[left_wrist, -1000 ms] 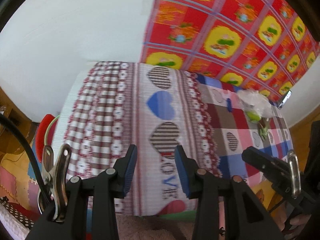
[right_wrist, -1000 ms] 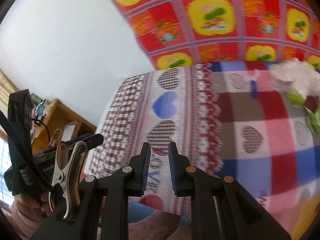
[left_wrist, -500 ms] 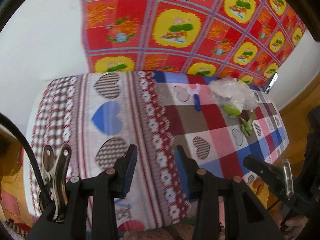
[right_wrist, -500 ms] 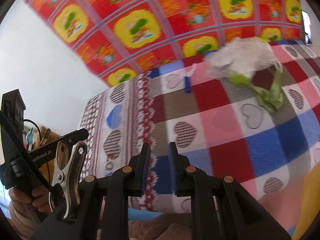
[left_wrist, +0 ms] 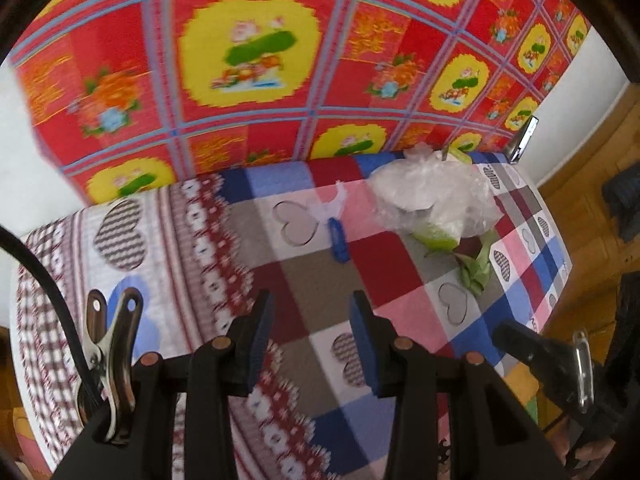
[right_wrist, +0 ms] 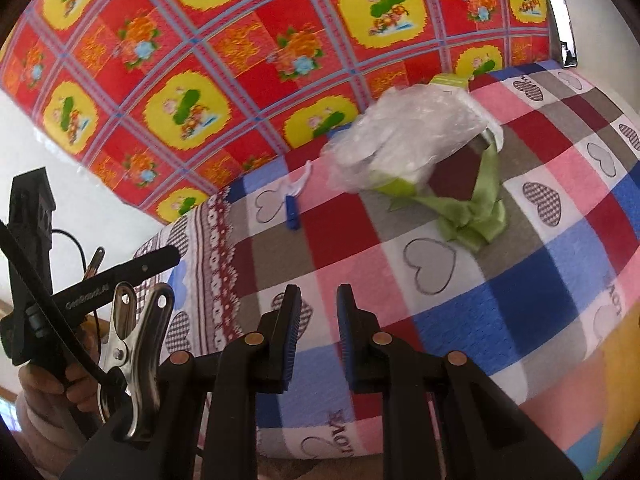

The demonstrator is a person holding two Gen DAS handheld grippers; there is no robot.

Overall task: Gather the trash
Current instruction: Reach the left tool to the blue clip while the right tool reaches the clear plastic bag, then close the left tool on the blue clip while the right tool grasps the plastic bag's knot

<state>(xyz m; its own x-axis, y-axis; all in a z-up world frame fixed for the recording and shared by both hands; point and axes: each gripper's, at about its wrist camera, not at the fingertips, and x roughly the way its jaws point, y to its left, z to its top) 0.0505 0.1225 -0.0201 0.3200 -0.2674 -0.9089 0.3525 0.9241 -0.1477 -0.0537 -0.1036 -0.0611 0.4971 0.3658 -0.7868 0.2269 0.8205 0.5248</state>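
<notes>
Crinkled clear plastic bag (right_wrist: pixel 404 140) is the main trash item, lying on the checked cloth (right_wrist: pixel 520 280) ahead and up-right of the right gripper (right_wrist: pixel 318 316), well apart from it. Green ribbon (right_wrist: pixel 476 216) trails from the bag's near side, ahead-right of the fingers. Small blue clip (right_wrist: pixel 293 213) with a white scrap (right_wrist: pixel 298 182) at its far end sits ahead, slightly left.

Right gripper: jaws parted by a narrow gap, nothing between them. Left gripper (left_wrist: pixel 312 336): jaws wider apart, also empty; from it the bag (left_wrist: pixel 432 196) is ahead-right, clip (left_wrist: pixel 339 242) nearly straight ahead.

Step, as I read it: approach, nothing collected yet. No bin visible in either view.

Next move likely needs the right jaws opened wider before reaching the bag. Thin film, so pinch a bunched fold, not a flat sheet. Ribbon may drag along.
</notes>
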